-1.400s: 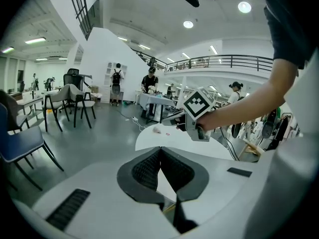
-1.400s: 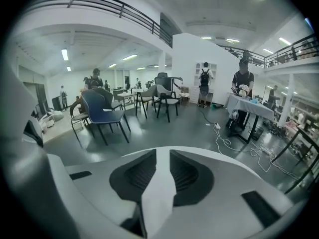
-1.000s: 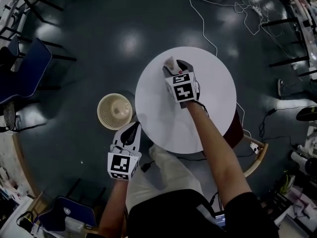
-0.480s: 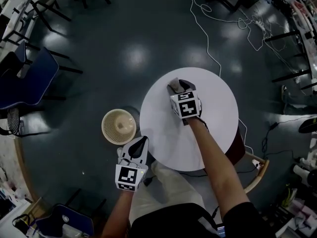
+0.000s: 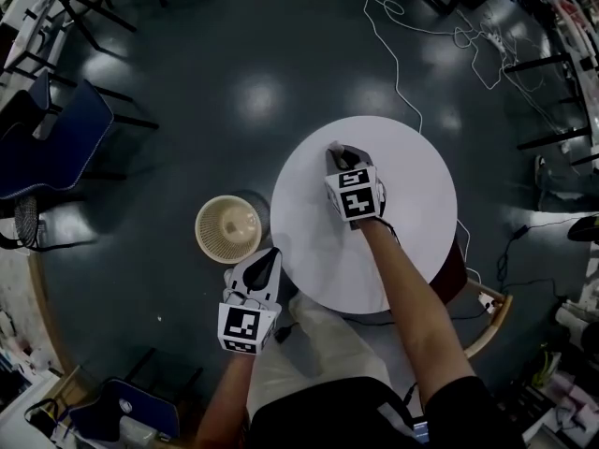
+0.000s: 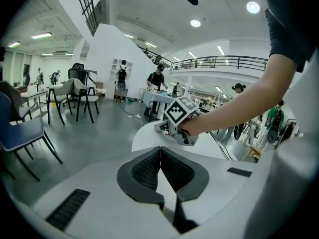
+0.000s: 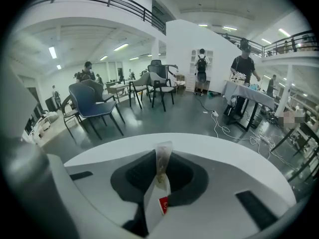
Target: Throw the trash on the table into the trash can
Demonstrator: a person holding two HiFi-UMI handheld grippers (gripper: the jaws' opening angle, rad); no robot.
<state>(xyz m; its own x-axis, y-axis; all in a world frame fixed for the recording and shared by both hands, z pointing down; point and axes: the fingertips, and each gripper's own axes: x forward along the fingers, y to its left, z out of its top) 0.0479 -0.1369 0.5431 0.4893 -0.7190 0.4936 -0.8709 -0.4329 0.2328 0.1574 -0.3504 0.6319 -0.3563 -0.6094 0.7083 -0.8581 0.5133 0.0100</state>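
Note:
A thin clear wrapper with a small red patch [image 7: 160,179] stands pinched between the pads of my right gripper [image 7: 162,156], whose jaws have just been closing on it. From the head view this gripper [image 5: 341,153] sits over the far part of the round white table [image 5: 412,241], with a pale bit of the wrapper [image 5: 333,146] at its tip. The cream trash can [image 5: 228,229] stands on the floor left of the table. My left gripper [image 5: 269,256] hovers shut and empty between the can and the table's near edge; its pads [image 6: 149,171] meet.
A blue chair [image 5: 56,148] stands at the far left and another [image 5: 126,410] at the bottom left. White cables [image 5: 398,54] trail over the dark floor behind the table. Chairs, tables and several people are in the hall beyond.
The right jaws stood wide around the wrapper and have closed onto it. Both hands kept their places.

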